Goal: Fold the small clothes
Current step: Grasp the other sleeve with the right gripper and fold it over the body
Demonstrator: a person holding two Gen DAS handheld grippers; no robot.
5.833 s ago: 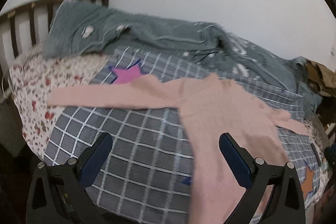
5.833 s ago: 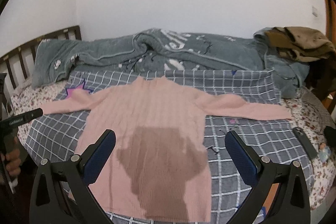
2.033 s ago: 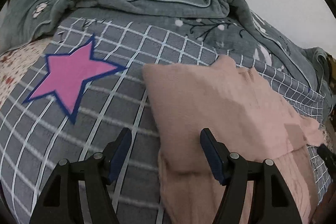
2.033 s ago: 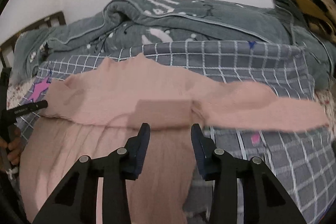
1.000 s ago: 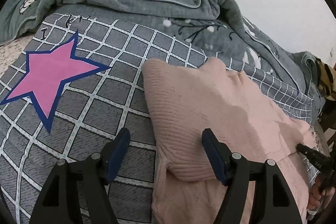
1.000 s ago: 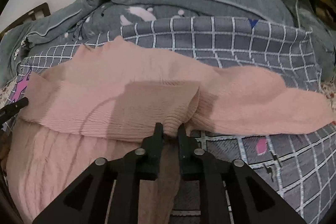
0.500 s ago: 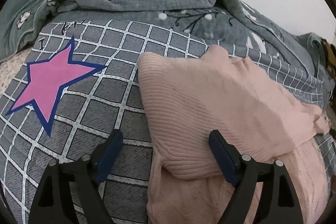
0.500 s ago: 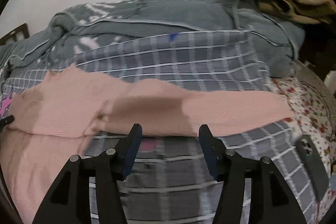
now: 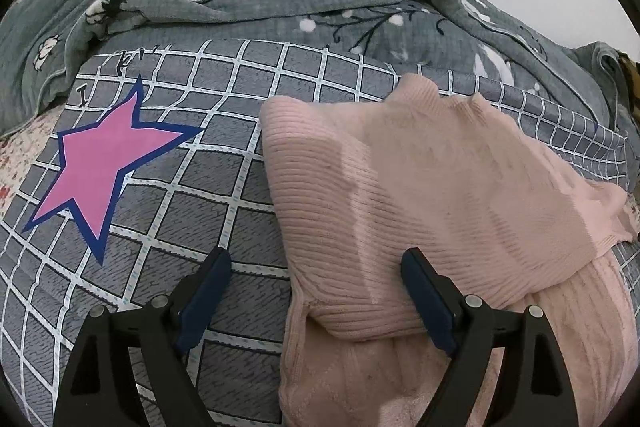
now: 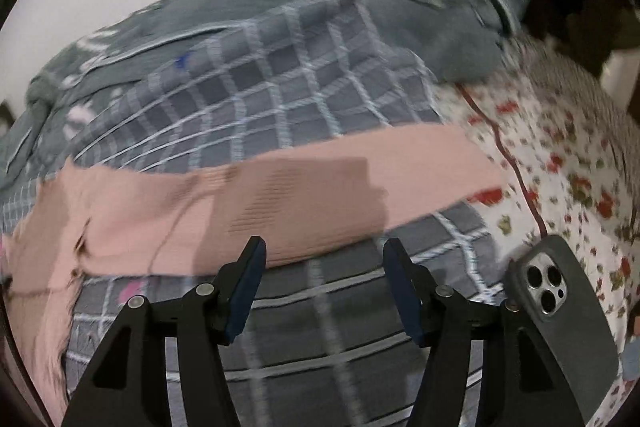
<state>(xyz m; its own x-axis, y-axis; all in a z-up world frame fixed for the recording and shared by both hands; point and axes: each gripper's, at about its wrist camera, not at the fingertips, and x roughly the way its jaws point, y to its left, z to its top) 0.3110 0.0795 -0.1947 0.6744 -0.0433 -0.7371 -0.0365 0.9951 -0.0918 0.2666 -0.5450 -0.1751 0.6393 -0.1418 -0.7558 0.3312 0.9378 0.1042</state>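
Note:
A pink ribbed sweater [image 9: 420,187] lies on the grey checked blanket [image 9: 180,187], its left sleeve folded across the chest. My left gripper [image 9: 316,267] hovers open over the folded sleeve's near corner, one finger above the blanket and the other above the knit, with no pad pressing. In the right wrist view the other sleeve [image 10: 320,195] lies stretched out flat toward the right. My right gripper [image 10: 324,255] sits just short of that sleeve's near edge. Its jaws are opening and nothing is between them.
A rumpled grey quilt [image 9: 240,7] is heaped along the far side by the wall. A pink star [image 9: 104,163] marks the blanket at the left. A phone in a dark case [image 10: 560,315] lies on the floral sheet [image 10: 560,147] right of my right gripper.
My right gripper let go of the folded sleeve's cuff, opened, and swung right along the bed to the outstretched sleeve. My left gripper widened a little and stayed in place.

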